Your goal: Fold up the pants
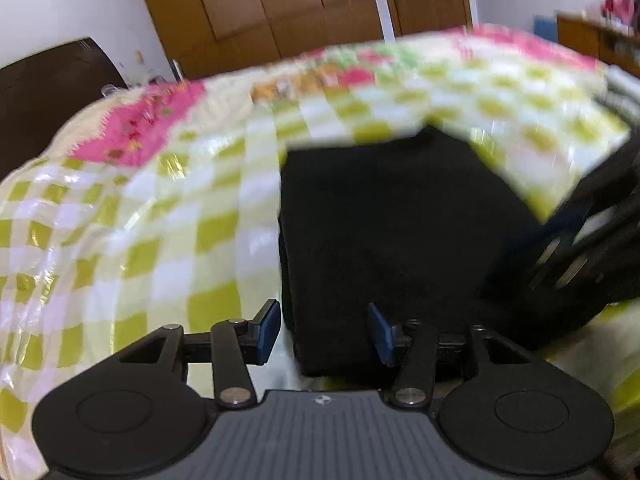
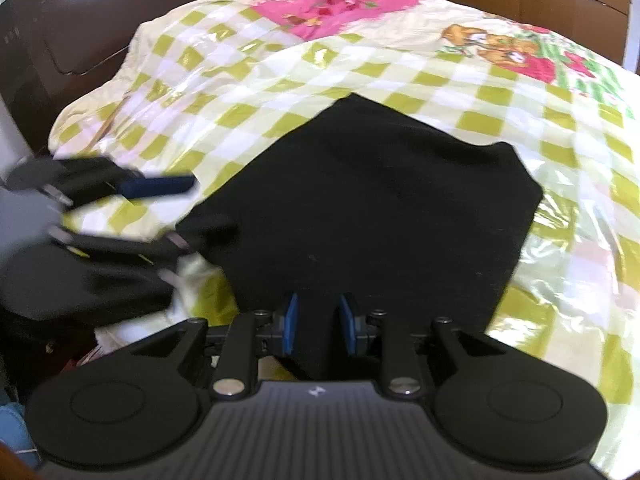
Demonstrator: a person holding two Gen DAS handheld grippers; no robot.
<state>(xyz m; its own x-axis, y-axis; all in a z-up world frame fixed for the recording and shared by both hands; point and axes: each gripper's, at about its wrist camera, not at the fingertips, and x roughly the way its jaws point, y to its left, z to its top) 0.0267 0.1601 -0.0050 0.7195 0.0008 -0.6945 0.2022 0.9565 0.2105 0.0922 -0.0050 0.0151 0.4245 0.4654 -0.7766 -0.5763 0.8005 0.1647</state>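
The black pants (image 1: pixel 392 232) lie folded into a thick block on the checked sheet (image 1: pixel 160 240). My left gripper (image 1: pixel 325 332) stands open at their near left corner, with one blue pad (image 1: pixel 268 330) over the sheet and the other over the cloth. In the right wrist view the pants (image 2: pixel 380 208) fill the middle. My right gripper (image 2: pixel 319 324) is shut on their near edge, and black cloth fills the narrow gap between its pads. The left gripper (image 2: pixel 186 212) shows blurred at the left, its jaws apart around the pants' corner. The right gripper (image 1: pixel 580 248) shows at the right edge of the left wrist view.
The bed carries a glossy green-and-white checked sheet (image 2: pixel 440 80) with a pink patch (image 2: pixel 336 4) and a cartoon print (image 2: pixel 500 46). Brown wooden doors (image 1: pixel 304 4) stand behind the bed. A dark headboard (image 2: pixel 60 32) is at one side.
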